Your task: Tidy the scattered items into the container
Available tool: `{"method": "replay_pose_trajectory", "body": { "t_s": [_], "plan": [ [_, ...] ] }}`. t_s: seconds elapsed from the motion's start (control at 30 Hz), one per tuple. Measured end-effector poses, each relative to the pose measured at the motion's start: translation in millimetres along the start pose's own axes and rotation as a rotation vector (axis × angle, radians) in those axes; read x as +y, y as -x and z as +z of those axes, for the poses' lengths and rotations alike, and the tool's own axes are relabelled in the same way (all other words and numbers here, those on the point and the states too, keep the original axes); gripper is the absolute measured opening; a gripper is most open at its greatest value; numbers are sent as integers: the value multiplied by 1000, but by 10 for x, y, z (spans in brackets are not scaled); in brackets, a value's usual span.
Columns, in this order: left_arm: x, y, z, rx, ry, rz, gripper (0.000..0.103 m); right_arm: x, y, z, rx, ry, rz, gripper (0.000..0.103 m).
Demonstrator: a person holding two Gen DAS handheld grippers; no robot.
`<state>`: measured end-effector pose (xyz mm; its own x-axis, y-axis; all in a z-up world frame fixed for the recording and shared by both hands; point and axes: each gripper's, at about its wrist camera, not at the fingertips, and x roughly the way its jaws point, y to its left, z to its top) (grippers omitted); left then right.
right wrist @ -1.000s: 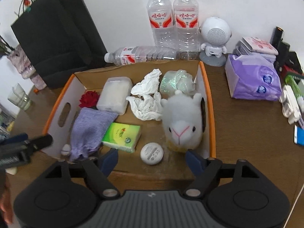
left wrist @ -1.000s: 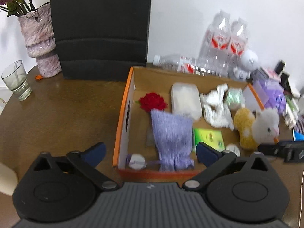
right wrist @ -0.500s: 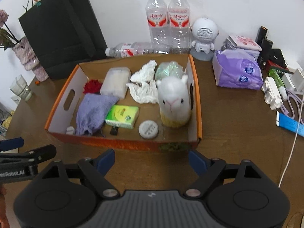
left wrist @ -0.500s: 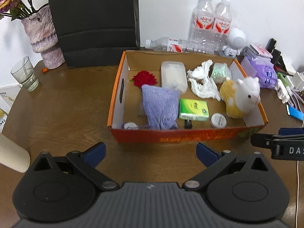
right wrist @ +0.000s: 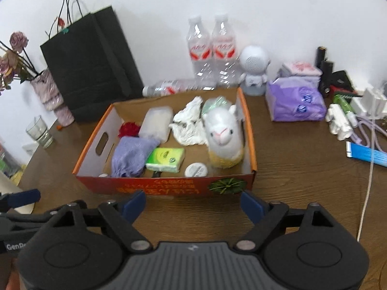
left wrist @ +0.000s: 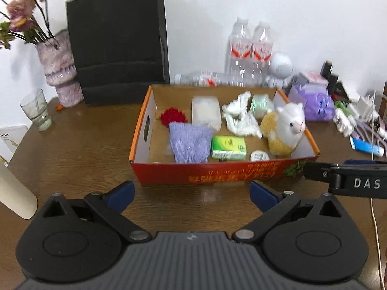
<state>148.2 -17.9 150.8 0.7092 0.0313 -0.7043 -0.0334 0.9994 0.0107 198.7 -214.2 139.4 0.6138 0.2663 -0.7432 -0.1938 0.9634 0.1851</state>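
Note:
An orange cardboard box (left wrist: 217, 172) (right wrist: 169, 187) stands on the brown table. It holds a plush alpaca (left wrist: 286, 126) (right wrist: 223, 136), a purple cloth (left wrist: 189, 142) (right wrist: 131, 155), a green tissue pack (left wrist: 228, 147) (right wrist: 165, 162), a round white tin (left wrist: 259, 155) (right wrist: 196, 170), white crumpled tissue (right wrist: 188, 128), a red flower (left wrist: 172, 117) and a clear plastic case (left wrist: 206, 112). My left gripper (left wrist: 192, 194) is open and empty, in front of the box. My right gripper (right wrist: 193, 204) is open and empty, also in front of the box.
A black paper bag (left wrist: 116, 38), a vase with flowers (left wrist: 61, 72) and a glass (left wrist: 36, 112) stand at the back left. Water bottles (right wrist: 210, 50), a white robot figure (right wrist: 254, 70), a purple wipes pack (right wrist: 296, 104), chargers and cables (right wrist: 362, 120) lie at the right.
Both grippers have pulled back and up from the box, so the whole box and more of the table show. The items inside have not moved.

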Motion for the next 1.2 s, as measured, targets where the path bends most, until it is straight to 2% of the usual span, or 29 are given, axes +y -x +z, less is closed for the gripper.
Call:
{"method": "replay_pose_trajectory", "body": {
  "t_s": [0.13,0.27,0.37,0.47,0.7,0.97,1.2],
  "plan": [
    [-22,161,-249,-165,29,-5,103,-24,100,-161,-81,8,-16,86],
    [-64,232,-401,-250,3,-11,103,-47,213,-335,-193,24,-35,86],
    [-27,268,-509,-310,31,-6,103,-69,251,-485,-250,33,-45,87],
    [12,261,-638,-314,52,-17,103,-115,263,-622,-271,28,-26,87],
    [-10,243,-1078,-308,2,-47,103,-131,269,-1046,-298,51,4,89],
    [13,328,-1551,-352,7,-4,103,-106,255,-1537,-336,85,-2,92],
    [32,430,-1919,-340,-15,-5,103,-103,279,-1937,-303,82,7,94]
  ]
}}
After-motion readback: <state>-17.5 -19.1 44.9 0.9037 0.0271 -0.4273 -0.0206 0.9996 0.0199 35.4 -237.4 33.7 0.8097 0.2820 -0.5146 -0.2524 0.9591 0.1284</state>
